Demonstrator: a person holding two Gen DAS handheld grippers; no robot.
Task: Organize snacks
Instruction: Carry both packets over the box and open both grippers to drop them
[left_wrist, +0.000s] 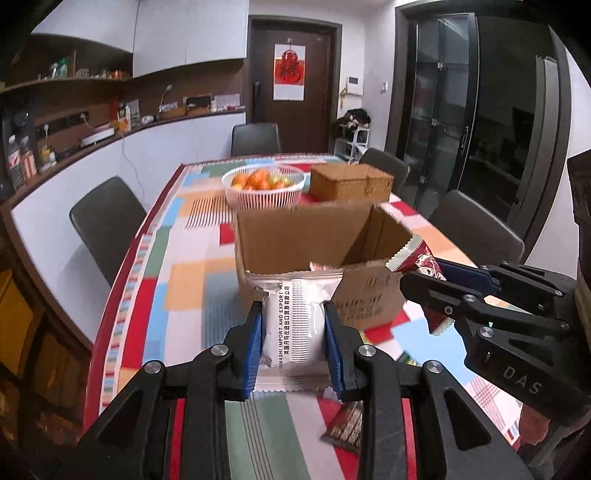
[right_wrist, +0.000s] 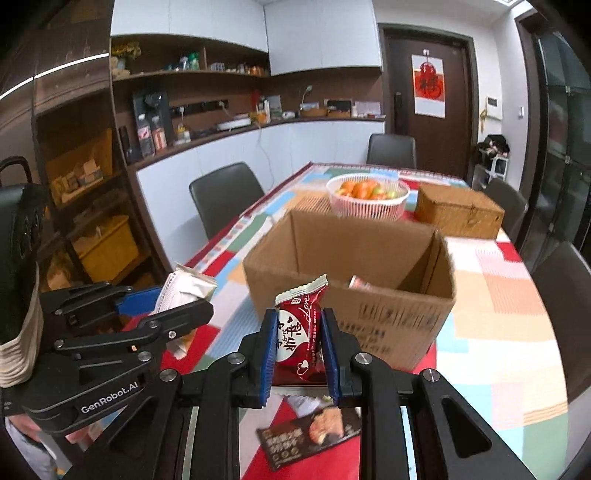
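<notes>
The open brown cardboard box stands mid-table on the patchwork cloth, one packet already inside — evidently the collecting bin. Just short of it, the left gripper pinches a white foil snack packet narrowly by its sides, and the right gripper clamps a red heart-printed snack packet — both upright, probably for dropping in. A dark brown snack packet lies on the cloth below.

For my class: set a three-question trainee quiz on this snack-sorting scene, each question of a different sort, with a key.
1. True or false: the cardboard box is open on top.
2. Which snack does the right gripper hold? A white packet B red packet C dark packet on the table
3. Fill in: the white basket holds ____.

Key: 1 true. 2 B; the left gripper holds the white one. 3 fruit.
</notes>
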